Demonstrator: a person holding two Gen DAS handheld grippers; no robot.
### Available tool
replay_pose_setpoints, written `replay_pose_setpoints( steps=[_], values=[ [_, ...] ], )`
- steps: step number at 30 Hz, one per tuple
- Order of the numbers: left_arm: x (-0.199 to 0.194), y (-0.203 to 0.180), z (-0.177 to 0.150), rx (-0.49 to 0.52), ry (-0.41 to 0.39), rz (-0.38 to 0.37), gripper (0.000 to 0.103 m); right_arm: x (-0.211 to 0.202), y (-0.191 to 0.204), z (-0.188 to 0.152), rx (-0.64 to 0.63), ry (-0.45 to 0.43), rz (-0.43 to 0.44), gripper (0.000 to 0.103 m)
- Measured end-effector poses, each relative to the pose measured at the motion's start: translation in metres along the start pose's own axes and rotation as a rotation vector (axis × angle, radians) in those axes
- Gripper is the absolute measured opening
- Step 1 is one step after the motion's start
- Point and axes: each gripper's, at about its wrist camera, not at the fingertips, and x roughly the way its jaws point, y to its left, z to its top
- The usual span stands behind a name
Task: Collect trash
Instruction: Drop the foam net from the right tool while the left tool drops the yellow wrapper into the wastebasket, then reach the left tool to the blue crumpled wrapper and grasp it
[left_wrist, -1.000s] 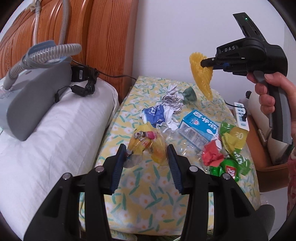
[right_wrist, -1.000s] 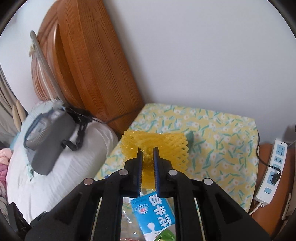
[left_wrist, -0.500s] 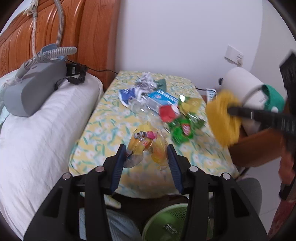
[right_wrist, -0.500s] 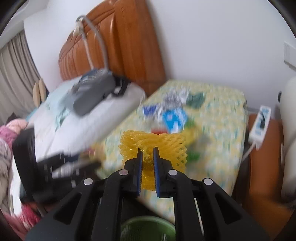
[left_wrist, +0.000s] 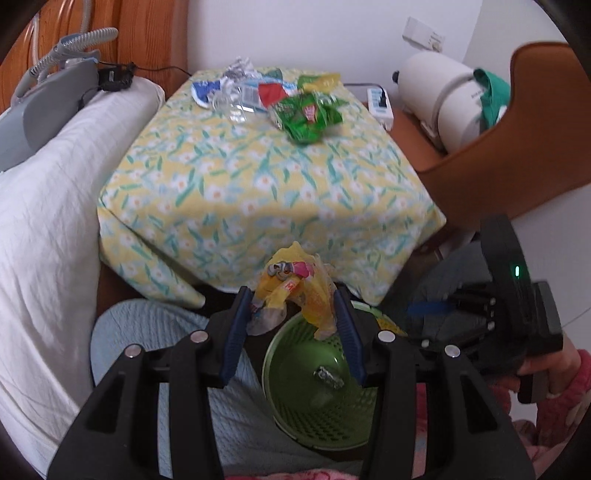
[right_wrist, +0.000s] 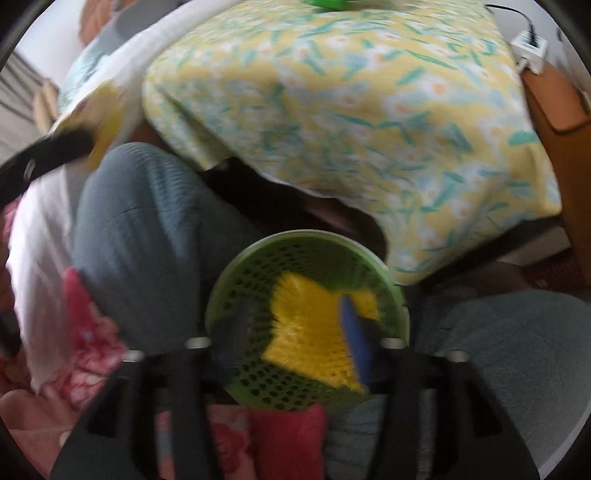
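Step in hand: both grippers are delivering trash to the green bin, judged from their position over it.
Right gripper: its jaws are opening; the yellow foam net is lying between them, directly over the bin mouth, apparently being let go; blur is hiding whether the pads are touching it.
Left gripper: its jaws are gripping the yellow wrapper, which is hanging between the pads, just above the bin's far rim.
Bin contents: a small crumpled foil piece is lying on the bottom, below the left jaws.
Remaining trash: the green packets and other litter are sitting on the worktop, well beyond the left jaws.
Next move, as judged: the left jaws are needing to come squarely over the bin before releasing, lest the wrapper catch the rim.
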Motion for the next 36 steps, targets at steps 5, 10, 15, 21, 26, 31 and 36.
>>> replay_pose_setpoints(
  steps=[5,10,15,21,26,31,36],
  values=[
    [0.01,-0.006,-0.017,0.014,0.047,-0.021,0.045,-0.03,-0.011,0.008,0.052,-0.106,-0.014,0.081],
    [0.024,-0.02,-0.026,0.04,0.096,-0.057,0.045,-0.048,-0.02,0.008,0.061,-0.159,-0.057,0.084],
    [0.037,-0.037,-0.03,0.075,0.143,-0.096,0.046,-0.057,-0.029,0.008,0.07,-0.179,-0.085,0.088],
    [0.035,-0.05,-0.031,0.106,0.129,-0.083,0.095,-0.063,-0.037,0.006,0.092,-0.188,-0.1,0.089],
    [0.028,-0.042,-0.022,0.076,0.109,-0.053,0.095,-0.062,-0.041,0.006,0.105,-0.187,-0.096,0.089],
    [0.017,-0.022,-0.006,0.034,0.05,0.002,0.095,-0.066,-0.038,0.009,0.105,-0.196,-0.092,0.089],
    [0.01,0.003,0.016,-0.003,-0.011,0.073,0.095,-0.072,-0.035,0.02,0.092,-0.217,-0.094,0.089]
  ],
)
